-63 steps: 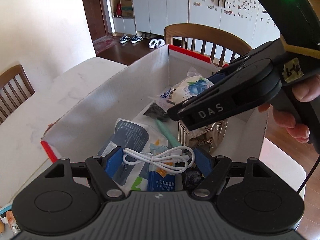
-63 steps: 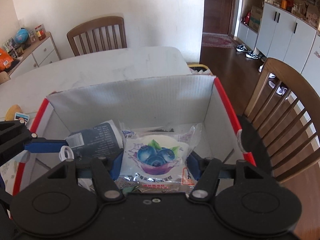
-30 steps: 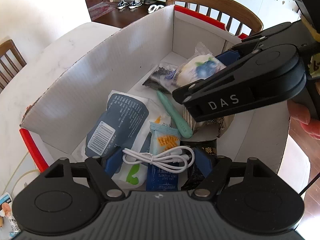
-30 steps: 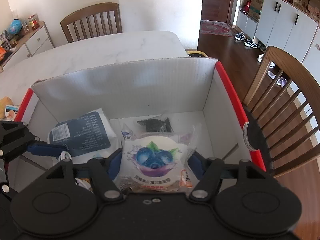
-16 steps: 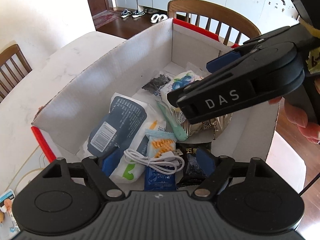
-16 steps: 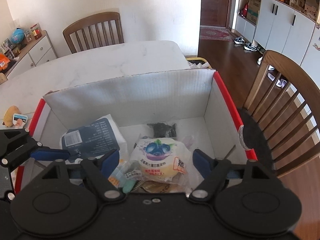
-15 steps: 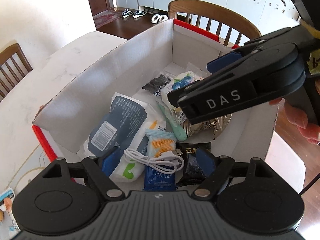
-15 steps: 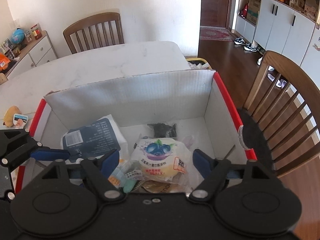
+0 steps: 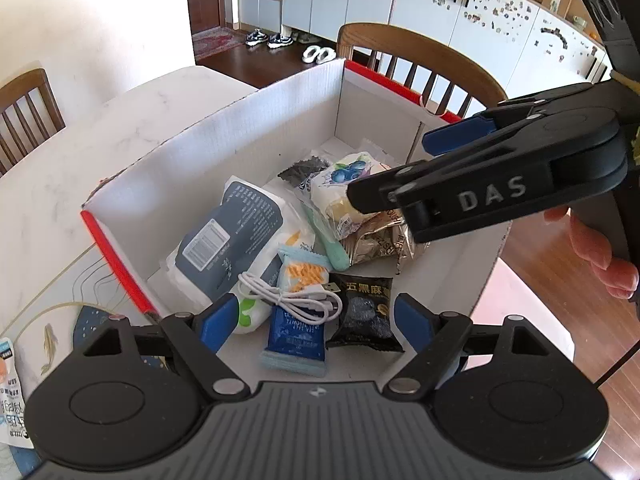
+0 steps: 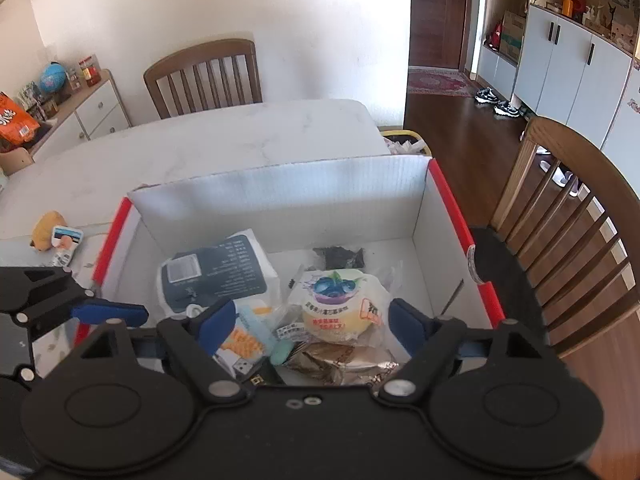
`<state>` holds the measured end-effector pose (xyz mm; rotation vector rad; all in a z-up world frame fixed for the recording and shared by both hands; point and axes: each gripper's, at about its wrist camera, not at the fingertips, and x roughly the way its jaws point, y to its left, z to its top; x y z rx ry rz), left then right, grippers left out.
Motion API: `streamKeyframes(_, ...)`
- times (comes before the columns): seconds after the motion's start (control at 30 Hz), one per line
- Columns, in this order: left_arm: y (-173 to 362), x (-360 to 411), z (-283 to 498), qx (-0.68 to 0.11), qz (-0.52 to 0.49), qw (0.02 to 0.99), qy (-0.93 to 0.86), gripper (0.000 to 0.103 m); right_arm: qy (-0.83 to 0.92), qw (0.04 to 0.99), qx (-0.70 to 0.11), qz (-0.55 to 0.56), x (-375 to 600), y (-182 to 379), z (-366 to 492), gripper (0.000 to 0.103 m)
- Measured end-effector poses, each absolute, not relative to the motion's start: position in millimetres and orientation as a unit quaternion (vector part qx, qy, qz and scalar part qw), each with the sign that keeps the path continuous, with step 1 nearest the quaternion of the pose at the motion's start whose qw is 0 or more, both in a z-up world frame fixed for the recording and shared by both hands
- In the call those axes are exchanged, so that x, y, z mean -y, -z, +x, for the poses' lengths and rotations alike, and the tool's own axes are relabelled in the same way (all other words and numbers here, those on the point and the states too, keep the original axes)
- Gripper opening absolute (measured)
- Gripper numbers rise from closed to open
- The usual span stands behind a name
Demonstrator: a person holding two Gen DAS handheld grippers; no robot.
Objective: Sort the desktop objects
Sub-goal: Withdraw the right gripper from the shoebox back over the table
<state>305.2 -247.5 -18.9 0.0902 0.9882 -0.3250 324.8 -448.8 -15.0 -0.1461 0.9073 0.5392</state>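
A white cardboard box with red edges (image 9: 224, 140) (image 10: 280, 192) holds several items. Inside lie a coiled white cable (image 9: 296, 296), a blueberry cake packet (image 9: 348, 184) (image 10: 340, 304), a dark blue and white pouch (image 9: 224, 240) (image 10: 216, 272), a black sesame packet (image 9: 366, 312), a blue snack packet (image 9: 296, 334) and a mint green tool (image 9: 332, 248). My left gripper (image 9: 316, 320) is open and empty above the box's near end. My right gripper (image 10: 312, 320) is open and empty above the cake packet; it also shows in the left wrist view (image 9: 480, 184).
The box sits on a white marble table (image 10: 240, 136). Wooden chairs stand at the far side (image 10: 200, 76) and at the right (image 10: 572, 208). A small yellow toy (image 10: 46, 228) and a packet (image 9: 10, 396) lie on the table left of the box.
Both grippers opened: the cable and the blueberry cake packet dropped into the box. Both grippers have since lifted and drawn back from the box.
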Motion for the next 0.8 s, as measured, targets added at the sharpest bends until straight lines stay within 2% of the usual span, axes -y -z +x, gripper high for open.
streamKeyframes(0.27, 5, 237, 286, -0.439, 0.036, 0.884, 0.159, 0.102, -0.265, 0.869, -0.413, -0.058, 451, -3, 307, 0.086)
streamKeyframes(0.8, -25, 192, 250, -0.388, -0.012, 0.909, 0.152, 0.103, -0.257, 0.892, -0.371, -0.023, 431, -34, 262, 0.090)
